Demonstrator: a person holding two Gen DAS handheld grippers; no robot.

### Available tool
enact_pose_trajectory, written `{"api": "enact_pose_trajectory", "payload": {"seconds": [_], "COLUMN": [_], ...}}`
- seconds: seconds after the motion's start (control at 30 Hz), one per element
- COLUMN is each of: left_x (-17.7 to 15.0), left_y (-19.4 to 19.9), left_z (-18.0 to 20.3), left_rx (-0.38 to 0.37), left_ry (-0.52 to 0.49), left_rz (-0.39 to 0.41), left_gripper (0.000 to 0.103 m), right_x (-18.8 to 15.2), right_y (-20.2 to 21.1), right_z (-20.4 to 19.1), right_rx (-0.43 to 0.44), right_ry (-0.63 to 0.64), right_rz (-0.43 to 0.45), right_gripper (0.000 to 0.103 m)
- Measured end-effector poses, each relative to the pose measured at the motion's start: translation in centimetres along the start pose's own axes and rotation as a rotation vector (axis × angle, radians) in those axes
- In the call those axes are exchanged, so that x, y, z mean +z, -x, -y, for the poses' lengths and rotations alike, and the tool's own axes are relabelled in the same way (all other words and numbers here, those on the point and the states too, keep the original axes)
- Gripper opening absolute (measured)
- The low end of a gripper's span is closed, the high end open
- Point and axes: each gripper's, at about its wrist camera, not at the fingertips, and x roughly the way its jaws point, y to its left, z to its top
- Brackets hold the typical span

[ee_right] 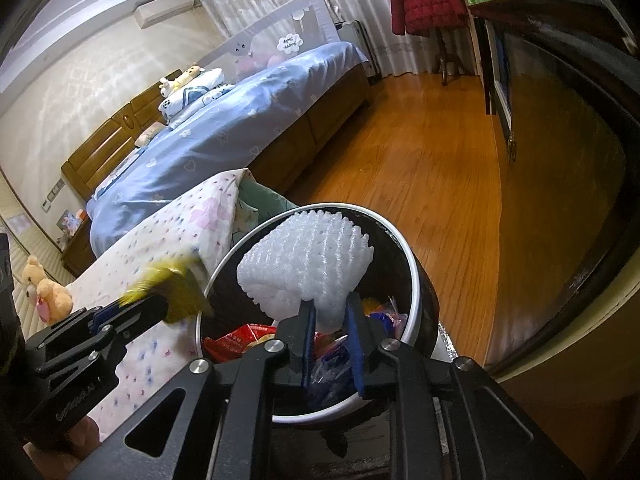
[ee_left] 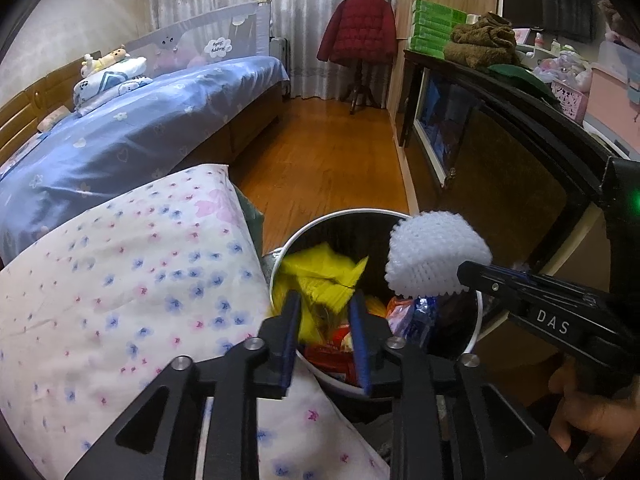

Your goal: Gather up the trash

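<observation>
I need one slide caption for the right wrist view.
Right gripper holds white foam fruit net above white-rimmed trash bin.

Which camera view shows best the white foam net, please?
The right wrist view: the white foam net fills the middle of the picture, between the fingers of the right gripper, above the trash bin. The left wrist view shows it smaller and from the side, at the tip of that gripper.

Yellow wrapper (ee_left: 320, 276) above trash bin (ee_left: 478, 320)
</observation>
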Motion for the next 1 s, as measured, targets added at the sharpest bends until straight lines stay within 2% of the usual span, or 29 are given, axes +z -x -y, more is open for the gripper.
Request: {"api": "enact_pose_trajectory", "payload": {"seconds": [0.03,0.1,0.13,0.17,0.3,0.5,0.67,0.83,1.0], "left_x": [-0.1,-0.3,-0.4,-0.5,-1.4,-3.8,-7.0,-10.5,-12.4], "left_y": [0.2,0.8,1.0,1.4,3.2,6.6,10.2,13.1,15.7], "left_z": [0.0,-0.2,-0.3,-0.5,-1.9,-4.6,-6.8,-8.8,-10.0], "left_rx": [-0.001,0.001,0.001,0.002,0.008,0.033,0.083,0.140,0.192], "left_ry": [0.001,0.006,0.009,0.013,0.048,0.129,0.200,0.254,0.298], "left_rz": [0.003,0.020,0.026,0.032,0.062,0.099,0.141,0.156,0.185], "left_gripper": [0.040,0.050,0.050,0.050,0.051,0.052,0.055,0.056,0.058], "right_x": [0.0,-0.1,-0.1,-0.1,-0.2,-1.0,-2.6,-4.4,-6.0], "right_y": [0.0,0.3,0.4,0.6,1.4,3.5,5.1,5.7,6.3], "right_z": [0.0,0.0,0.1,0.0,-0.6,-3.2,-6.5,-9.9,-12.7], "right_rx": [0.000,0.008,0.012,0.014,0.026,0.050,0.090,0.127,0.145], "right_ry": [-0.003,-0.009,-0.009,-0.008,-0.012,0.025,0.066,0.126,0.200], "right_rz": [0.000,0.003,0.005,0.009,0.026,0.078,0.115,0.127,0.151], "right_gripper": [0.028,0.036,0.043,0.045,0.046,0.066,0.086,0.089,0.089]}}
